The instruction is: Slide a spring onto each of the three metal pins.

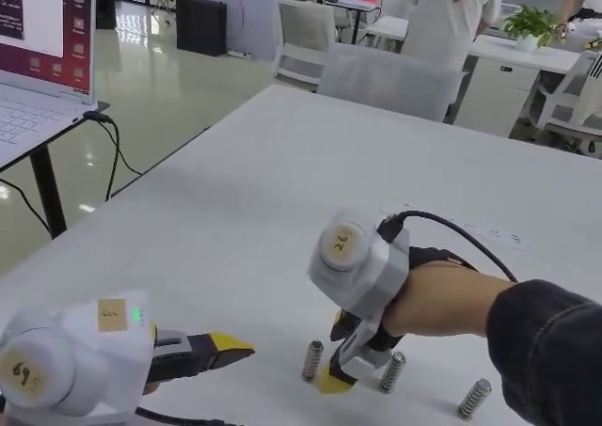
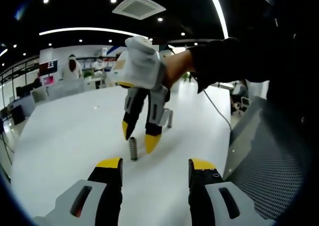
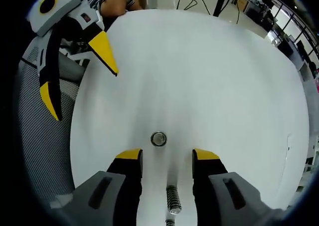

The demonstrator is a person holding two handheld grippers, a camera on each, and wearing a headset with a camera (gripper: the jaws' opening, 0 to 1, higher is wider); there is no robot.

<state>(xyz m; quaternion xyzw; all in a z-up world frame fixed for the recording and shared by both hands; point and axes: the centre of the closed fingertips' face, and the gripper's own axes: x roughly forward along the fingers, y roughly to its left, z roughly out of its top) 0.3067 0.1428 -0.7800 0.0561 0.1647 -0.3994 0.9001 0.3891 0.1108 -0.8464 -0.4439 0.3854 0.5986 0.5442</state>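
Three upright coiled springs stand near the table's front edge: one (image 1: 311, 360) left of my right gripper (image 1: 336, 362), one (image 1: 392, 371) just right of it, one (image 1: 474, 399) further right. The right gripper points straight down, open and holding nothing, its yellow tips close above the table. From its own view, the right gripper (image 3: 168, 155) hangs just short of a spring seen end-on (image 3: 158, 138), with another spring (image 3: 172, 198) below between the fingers. My left gripper (image 1: 226, 349) lies low at the left, open and holding nothing. The left gripper (image 2: 155, 163) faces a spring (image 2: 133, 148) under the right gripper (image 2: 139, 136).
The white table (image 1: 282, 181) stretches far back and right. An open laptop (image 1: 38, 59) stands on a stand at the left. A grey chair (image 1: 386, 78) is at the far edge, with a person (image 1: 442, 12) behind. A black cable (image 1: 451, 228) trails from the right gripper.
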